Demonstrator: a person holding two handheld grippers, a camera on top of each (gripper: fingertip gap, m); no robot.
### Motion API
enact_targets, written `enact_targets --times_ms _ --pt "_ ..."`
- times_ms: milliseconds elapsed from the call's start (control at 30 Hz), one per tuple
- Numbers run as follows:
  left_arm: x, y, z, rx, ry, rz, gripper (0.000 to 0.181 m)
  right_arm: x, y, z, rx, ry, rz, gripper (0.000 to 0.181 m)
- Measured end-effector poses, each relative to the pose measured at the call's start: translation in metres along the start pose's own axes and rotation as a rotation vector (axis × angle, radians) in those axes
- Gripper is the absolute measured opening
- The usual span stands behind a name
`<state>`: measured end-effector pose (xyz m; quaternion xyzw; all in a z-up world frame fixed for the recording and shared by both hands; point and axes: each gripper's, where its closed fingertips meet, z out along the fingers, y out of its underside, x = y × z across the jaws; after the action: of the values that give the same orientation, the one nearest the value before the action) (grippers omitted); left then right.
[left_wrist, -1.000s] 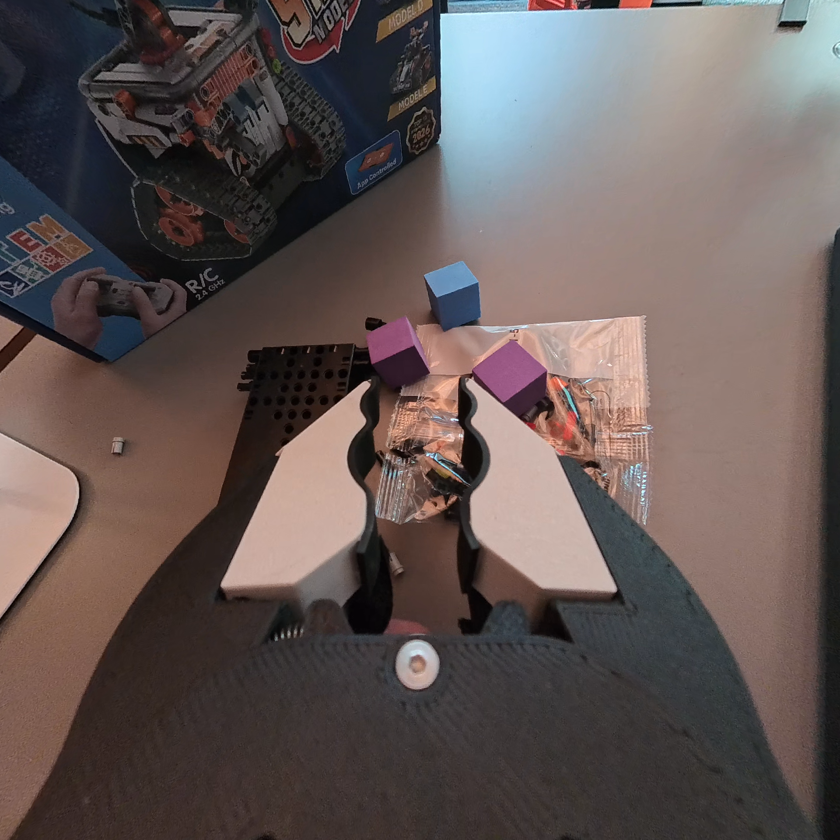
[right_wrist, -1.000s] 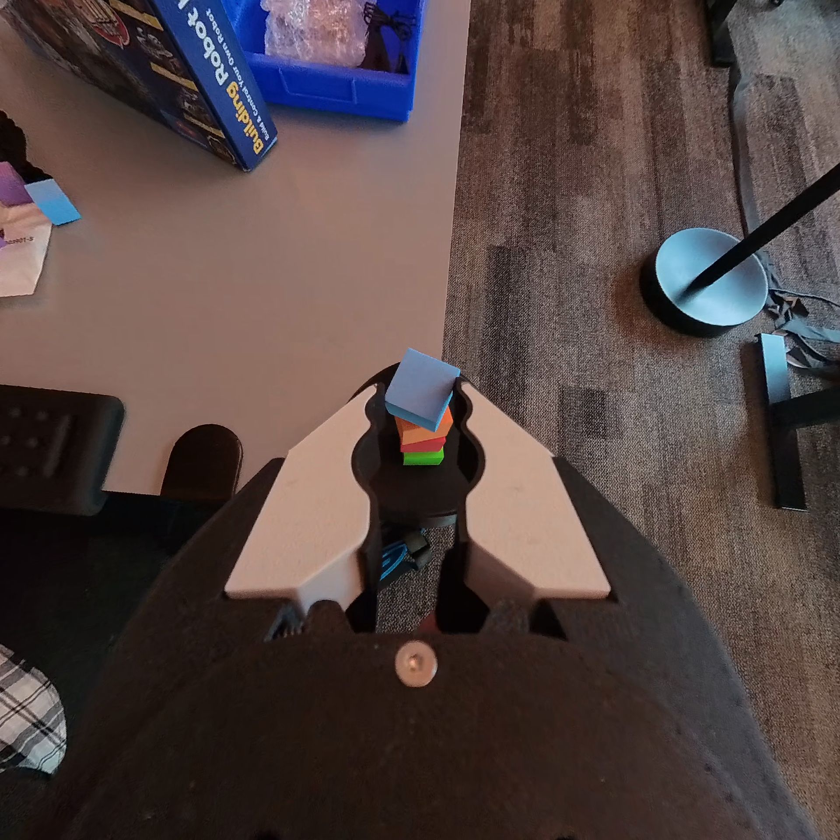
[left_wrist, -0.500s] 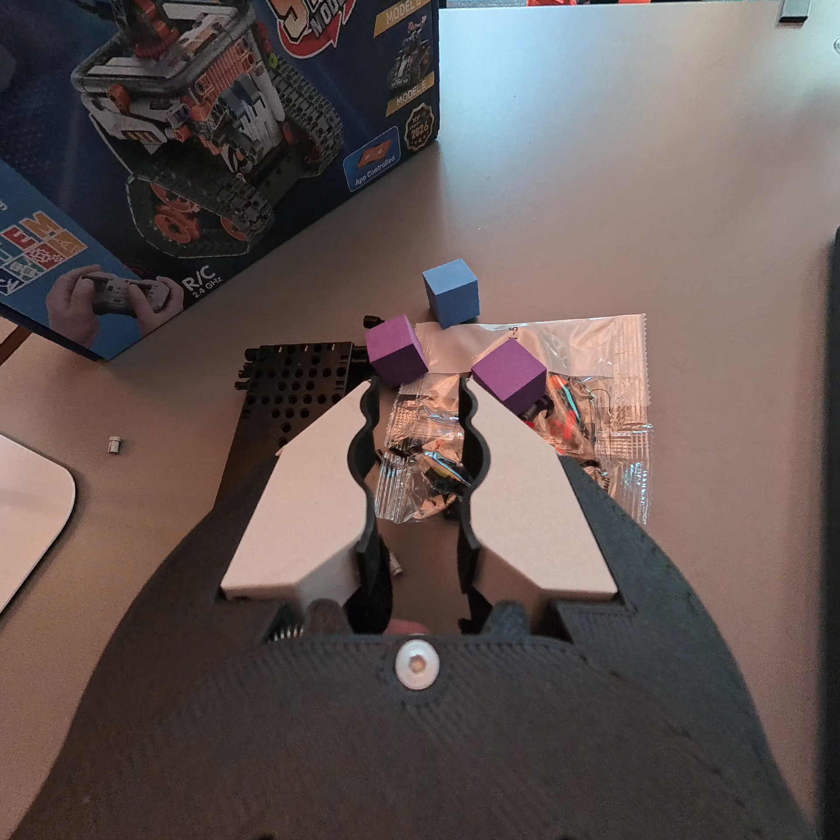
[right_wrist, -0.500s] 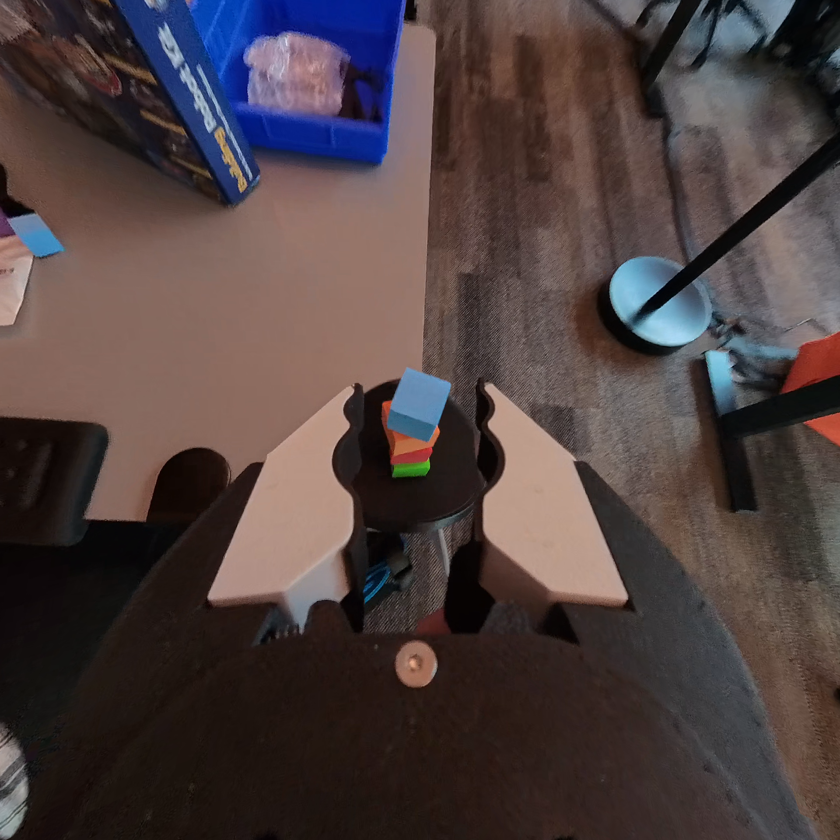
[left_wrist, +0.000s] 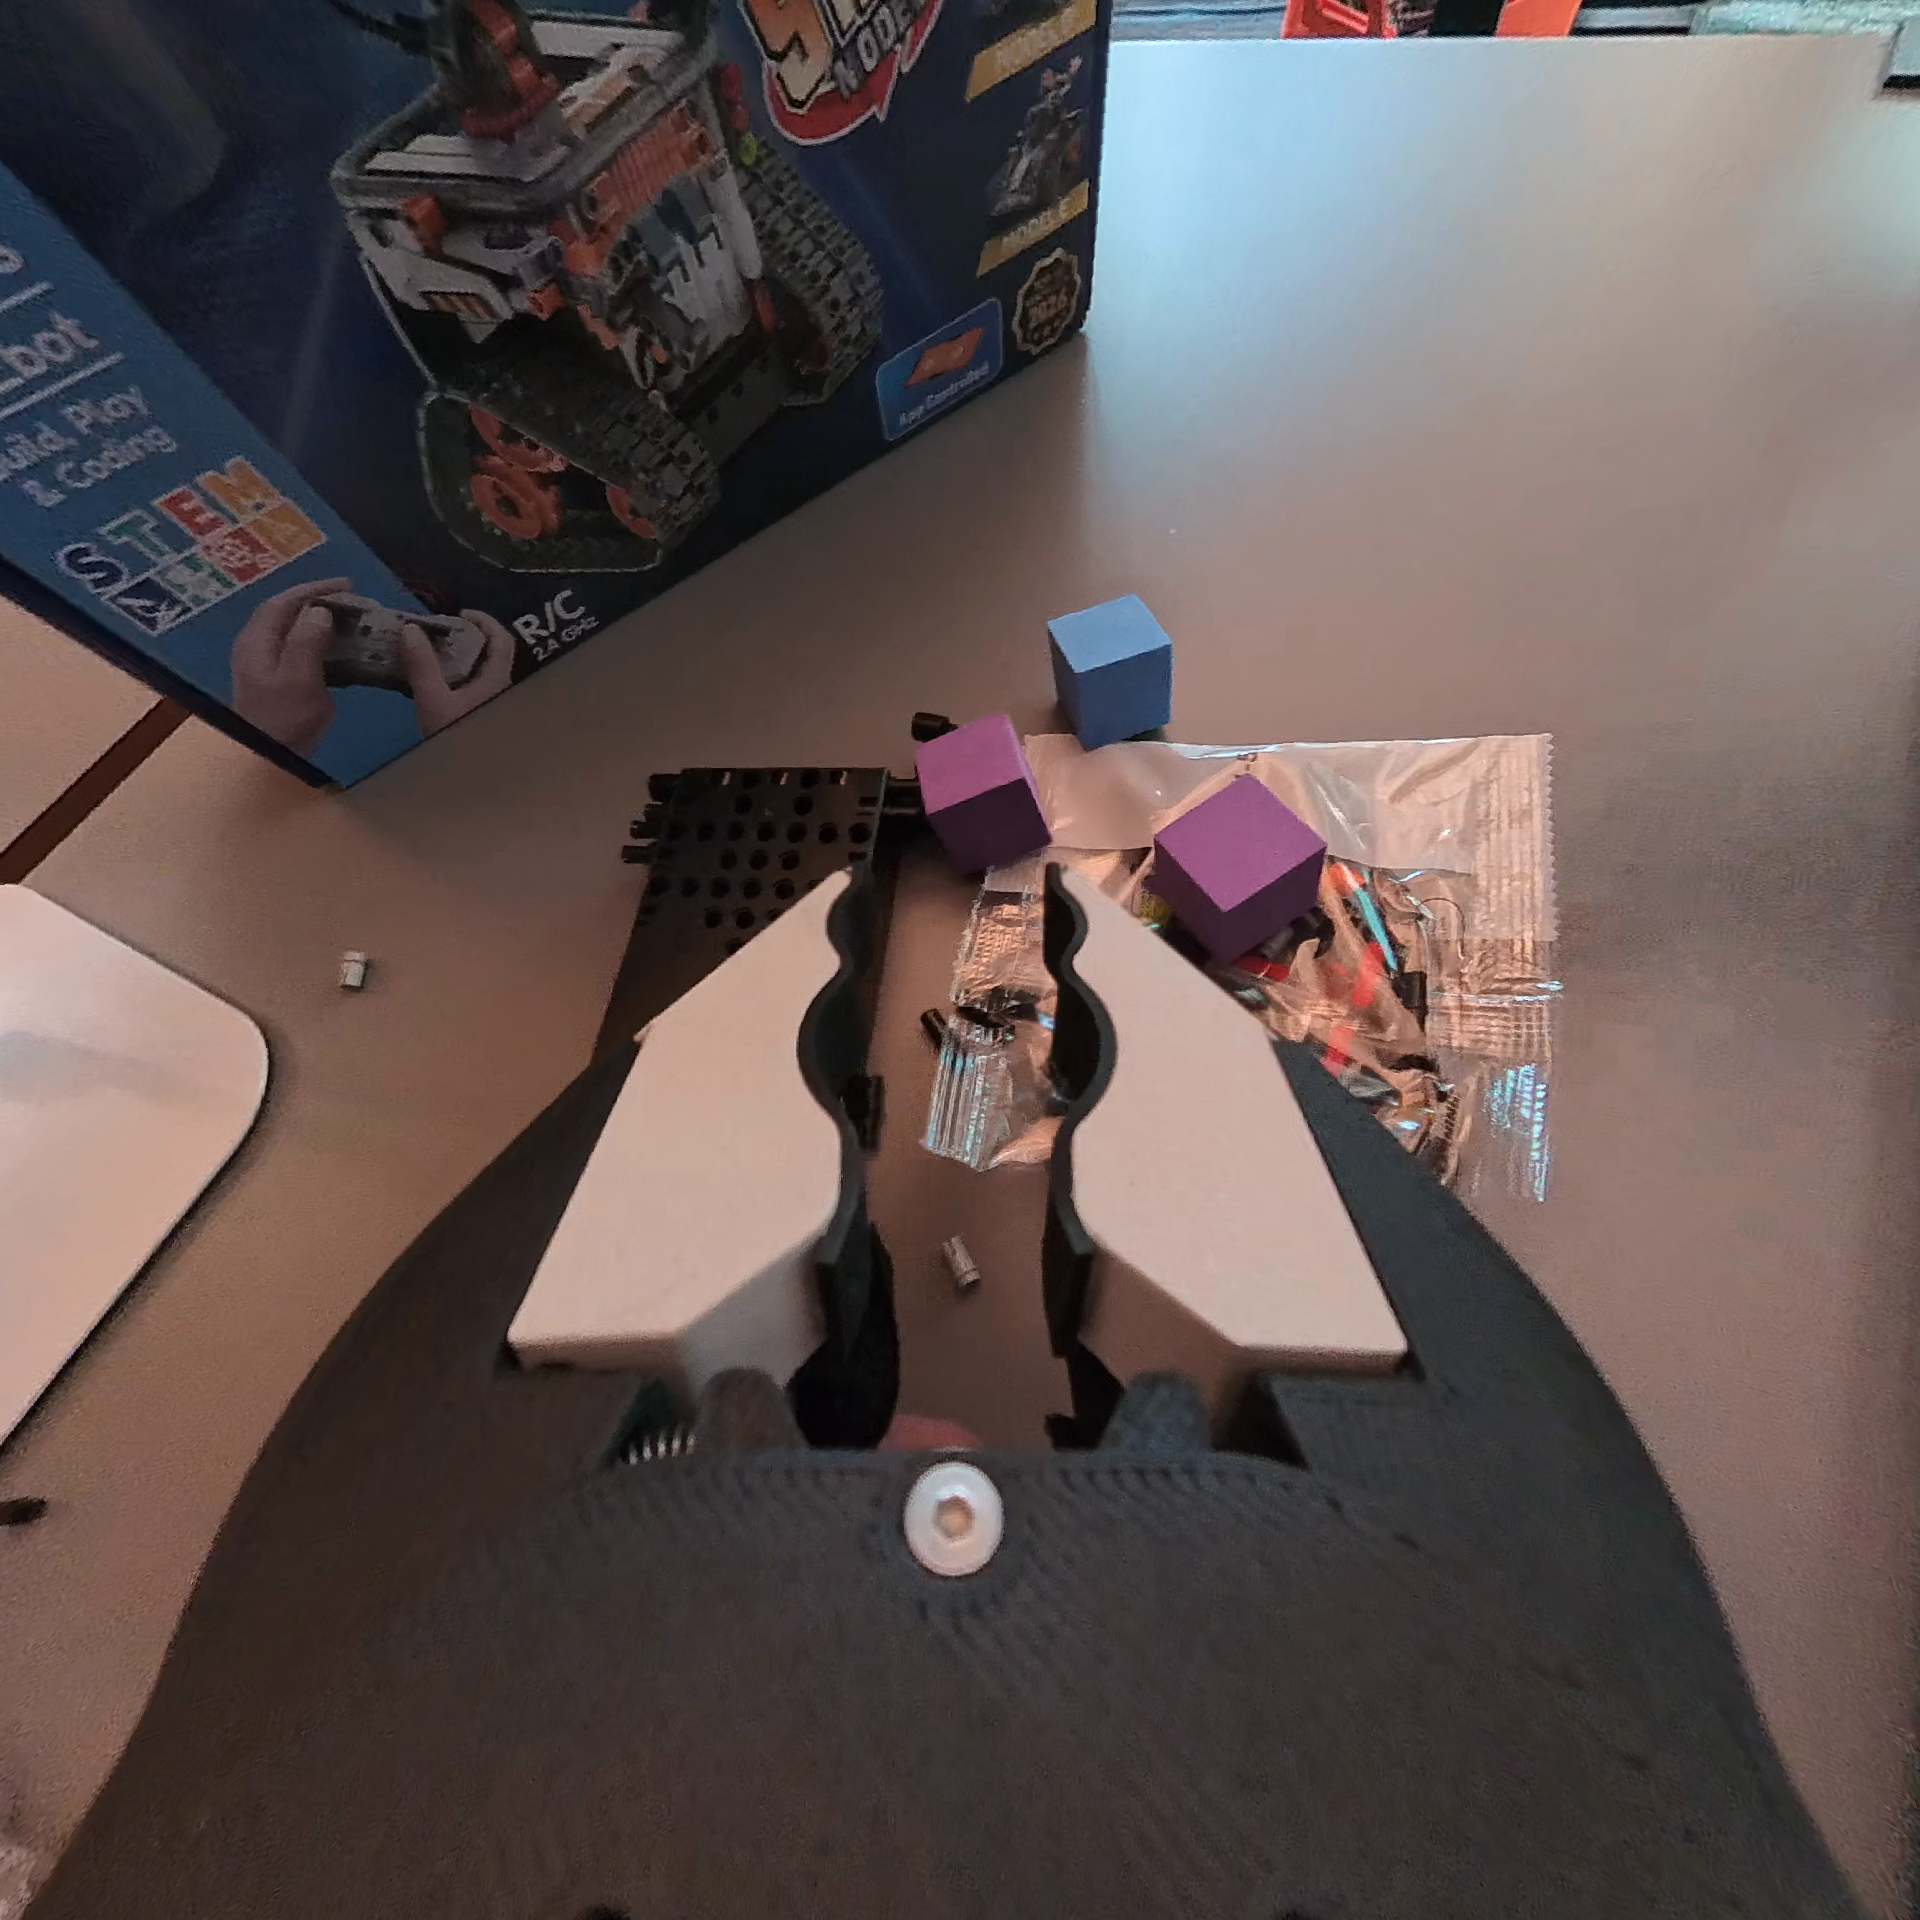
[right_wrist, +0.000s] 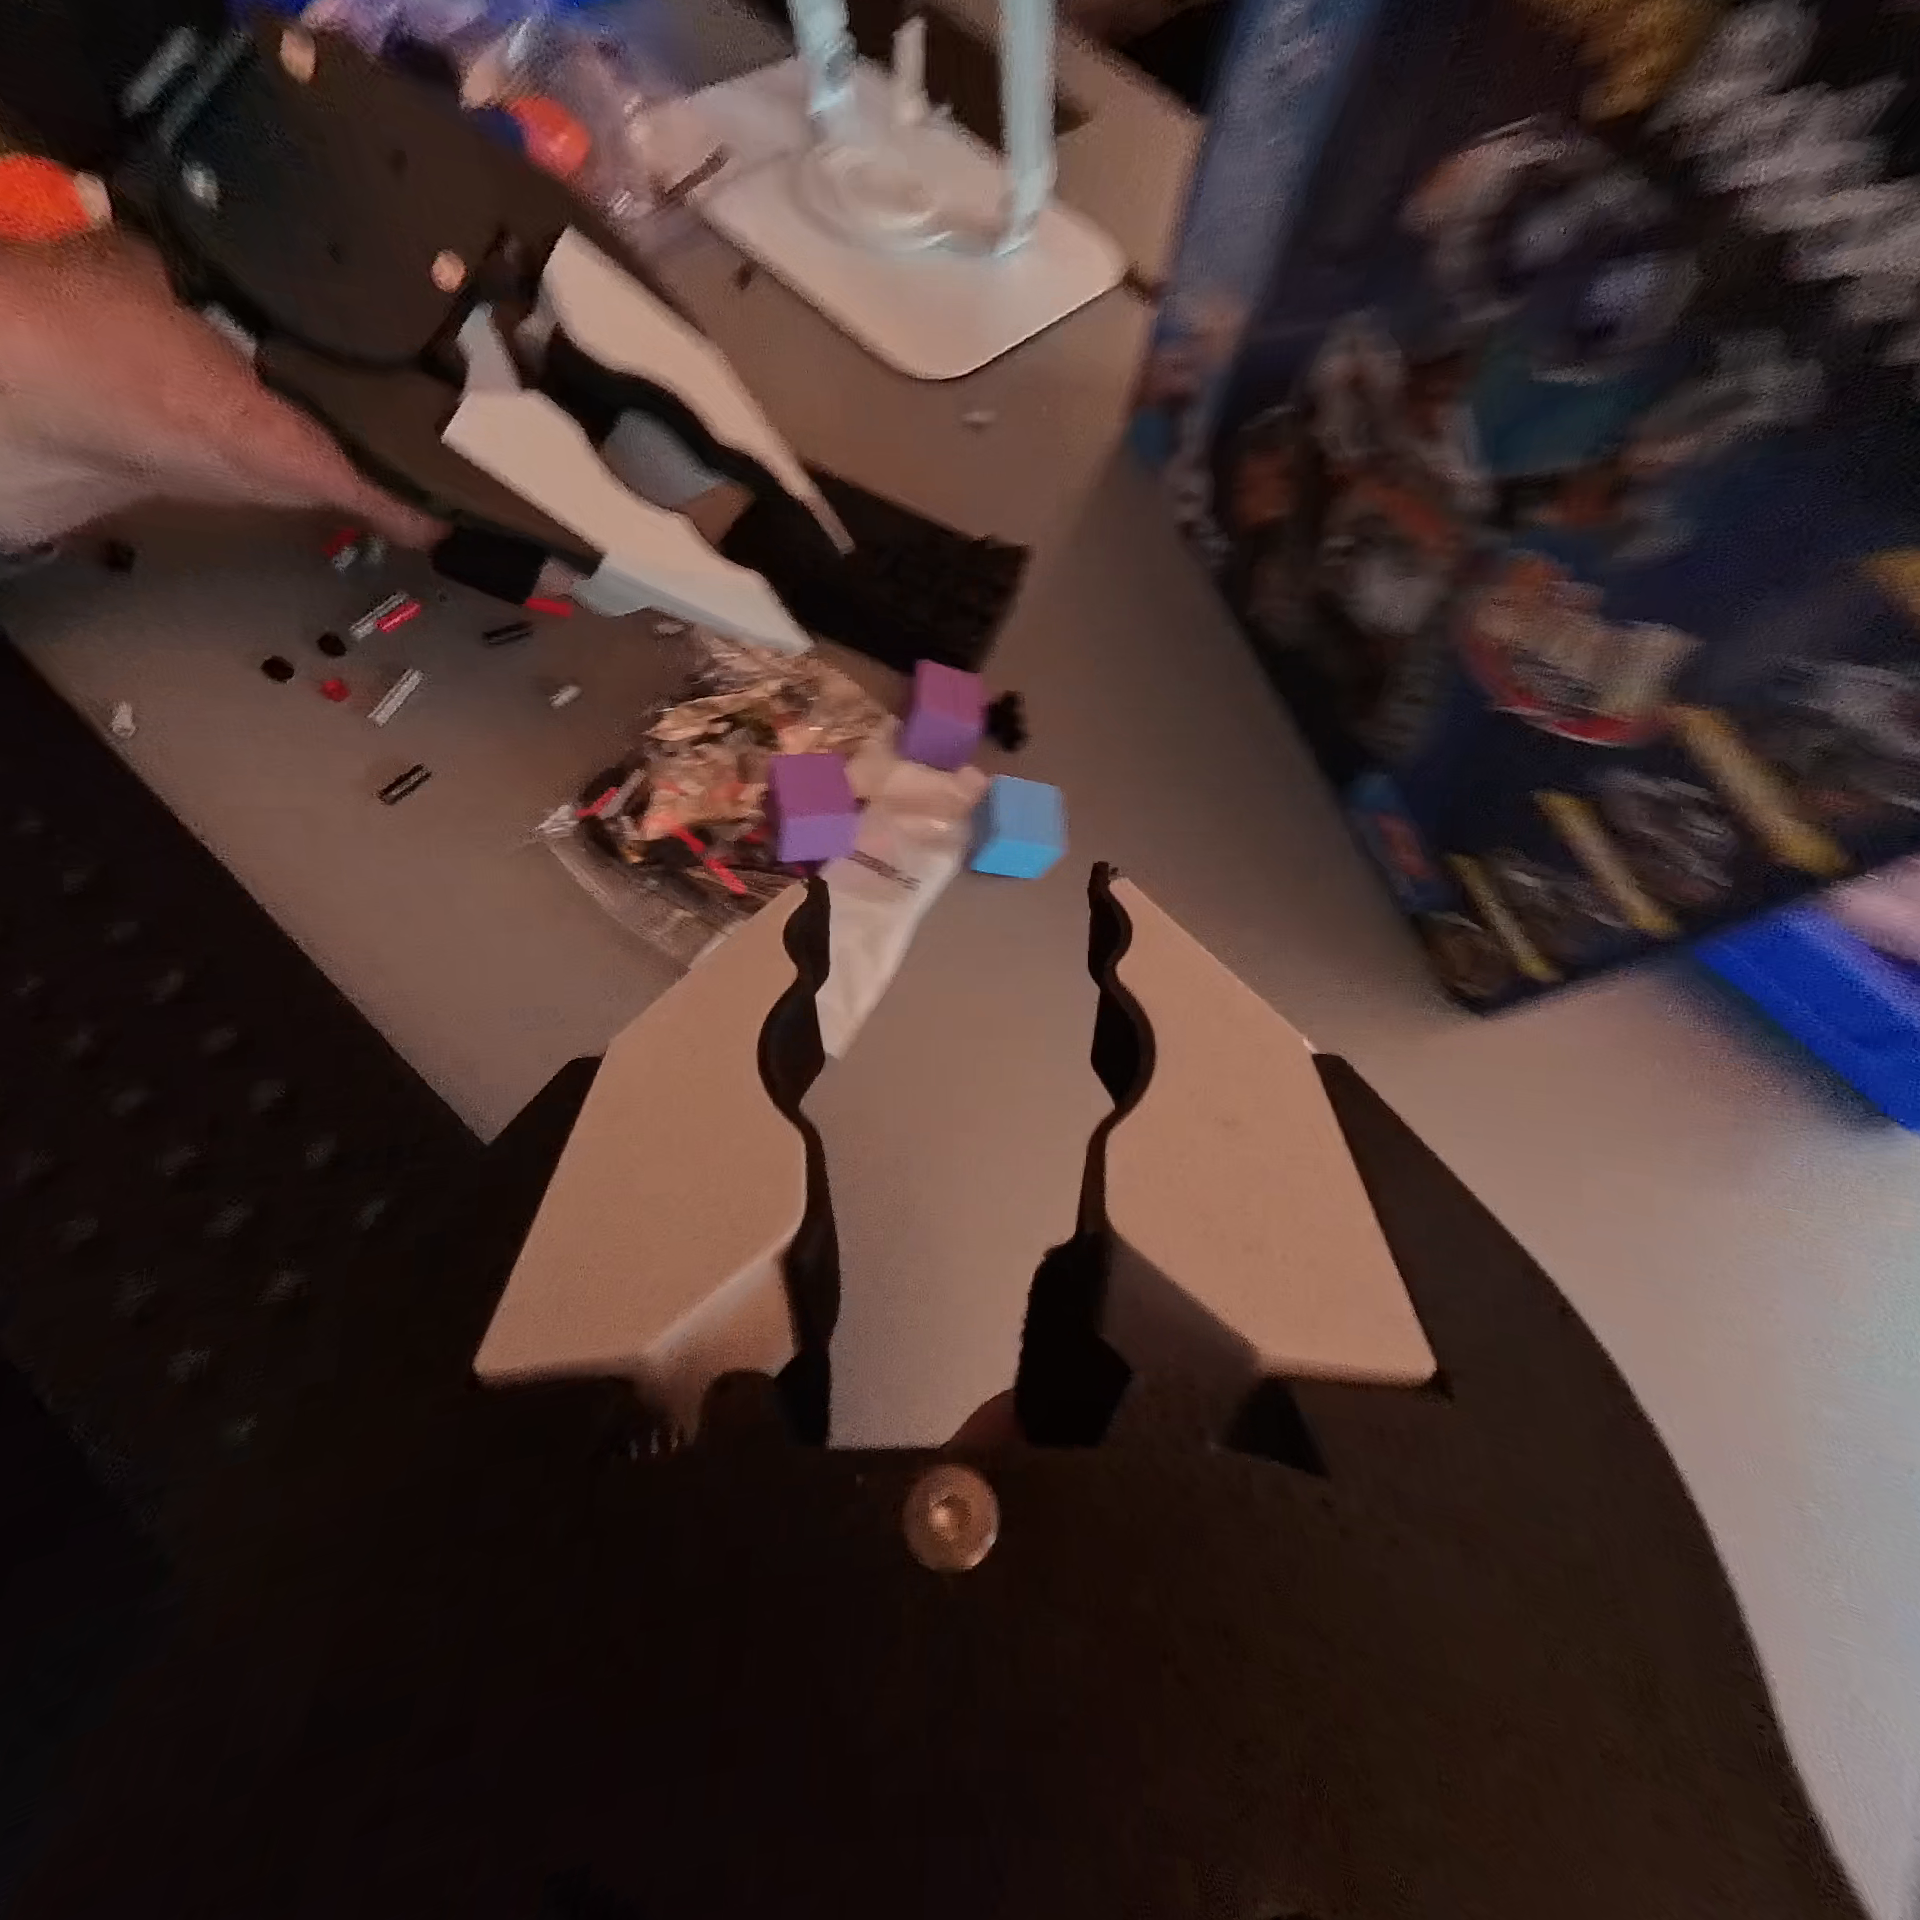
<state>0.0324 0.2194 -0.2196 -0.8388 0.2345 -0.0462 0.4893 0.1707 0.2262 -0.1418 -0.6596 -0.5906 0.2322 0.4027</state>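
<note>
My left gripper (left_wrist: 948, 883) is open and empty, low over the table. Its tips hover above a small clear bag of parts (left_wrist: 971, 1081) and the edge of a black perforated plate (left_wrist: 748, 842). Just beyond the tips are two purple cubes (left_wrist: 982, 792) (left_wrist: 1236, 868) and a blue cube (left_wrist: 1110, 670). The right purple cube rests on a larger clear parts bag (left_wrist: 1455, 935). My right gripper (right_wrist: 956, 885) is open and empty, pointing at the blue cube (right_wrist: 1018, 828) and the purple cubes (right_wrist: 814, 807) (right_wrist: 942, 714). That view is blurred. It also shows the left gripper (right_wrist: 821, 592), held by a hand (right_wrist: 156, 416).
A large blue toy-robot box (left_wrist: 520, 312) stands behind the cubes; it also shows in the right wrist view (right_wrist: 1558, 520). A white stand base (left_wrist: 104, 1091) lies at the left. Small pins (left_wrist: 355, 968) (left_wrist: 961, 1262) and loose parts (right_wrist: 364, 644) dot the table. A blue bin (right_wrist: 1818, 997) sits far right. Across from one pair of fingers to the other is roughly 15 centimetres. The left tips stand about 6 centimetres off the black perforated plate (left_wrist: 748, 842).
My right gripper opened off the blue block topping a coloured stack, then swung left to face the cubes on the table. My left gripper stayed open and shifted only slightly.
</note>
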Motion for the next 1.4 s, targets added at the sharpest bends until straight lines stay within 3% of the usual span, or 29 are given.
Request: enact_targets --times_ms 100,233,300,367,467,600,733,900,1033,1167,1400 --pt "-0.002 -0.003 -0.002 0.014 0.003 -0.008 0.031 -0.031 0.010 0.060 -0.064 -0.101 -0.022 0.050" --pt "0.001 -0.005 -0.002 0.019 0.009 -0.002 0.031 -0.047 0.027 0.108 -0.122 -0.137 -0.037 0.047" --pt "0.001 -0.005 -0.002 0.019 0.012 -0.001 0.031 -0.049 0.033 0.119 -0.134 -0.147 -0.011 0.042" --pt "0.002 -0.005 -0.002 0.020 0.013 0.000 0.031 -0.051 0.034 0.123 -0.127 -0.176 0.029 0.026" --pt "0.002 -0.005 -0.001 0.019 0.015 0.000 0.031 -0.047 0.029 0.116 -0.094 -0.181 0.066 0.026" --pt "0.003 -0.004 -0.001 0.015 0.016 0.002 0.032 -0.019 0.013 0.061 -0.021 -0.096 0.071 0.026" --pt "0.005 -0.005 0.000 0.015 0.020 0.004 0.032 0.042 0.009 -0.045 0.032 0.102 0.092 0.026" --pt "0.009 -0.004 0.002 0.009 0.025 0.011 0.032 0.131 0.052 -0.192 0.009 0.395 0.211 0.025" --pt "0.008 -0.003 0.003 0.005 0.024 0.007 0.032 0.172 0.098 -0.273 -0.037 0.540 0.315 0.026" --pt "0.009 -0.001 0.004 -0.001 0.025 0.003 0.032 0.187 0.131 -0.300 -0.070 0.553 0.393 0.026" --pt "0.009 0.002 0.006 -0.010 0.027 0.007 0.032 0.191 0.151 -0.296 -0.134 0.526 0.437 0.026"
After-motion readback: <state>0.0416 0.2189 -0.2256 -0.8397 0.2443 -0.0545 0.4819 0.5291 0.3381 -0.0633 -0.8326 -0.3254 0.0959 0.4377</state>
